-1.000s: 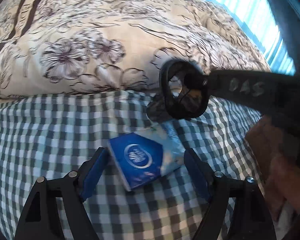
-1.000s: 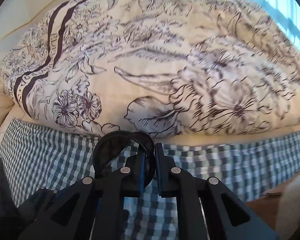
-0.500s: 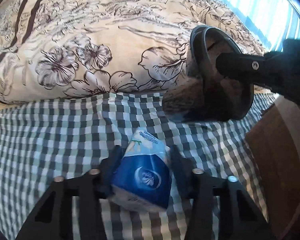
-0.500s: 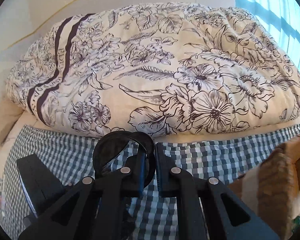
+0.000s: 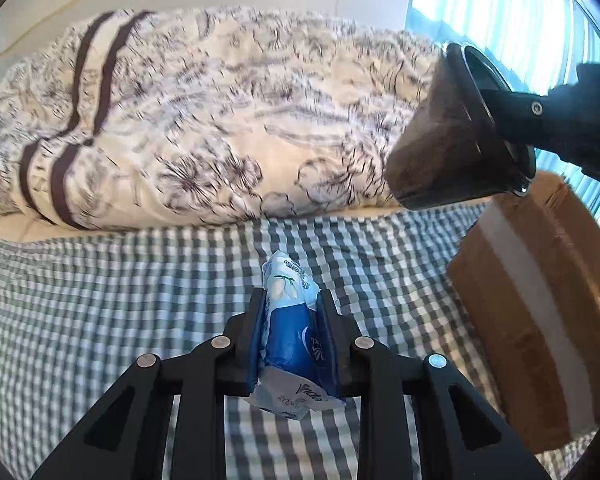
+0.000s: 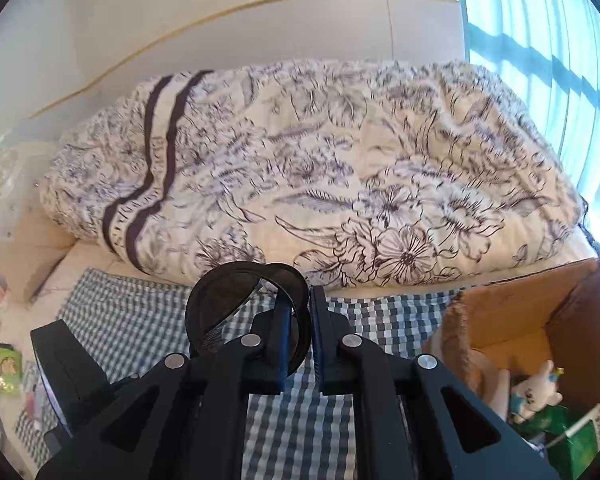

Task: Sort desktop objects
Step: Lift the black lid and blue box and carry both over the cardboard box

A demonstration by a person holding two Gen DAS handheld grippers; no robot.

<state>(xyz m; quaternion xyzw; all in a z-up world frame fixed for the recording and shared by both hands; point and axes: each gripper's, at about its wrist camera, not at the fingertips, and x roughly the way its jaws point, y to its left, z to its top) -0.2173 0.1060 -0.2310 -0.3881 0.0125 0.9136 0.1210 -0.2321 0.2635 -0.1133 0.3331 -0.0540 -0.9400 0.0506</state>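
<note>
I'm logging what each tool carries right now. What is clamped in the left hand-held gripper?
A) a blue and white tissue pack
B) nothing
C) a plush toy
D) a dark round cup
A: the left wrist view shows the left hand-held gripper squeezing the blue and white tissue pack between its two fingers, above the checked cloth.

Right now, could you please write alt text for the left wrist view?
The left claw is shut on a blue tissue pack above a checked cloth. At upper right, the right claw holds a dark cup above a cardboard box; a floral duvet lies behind.
</note>
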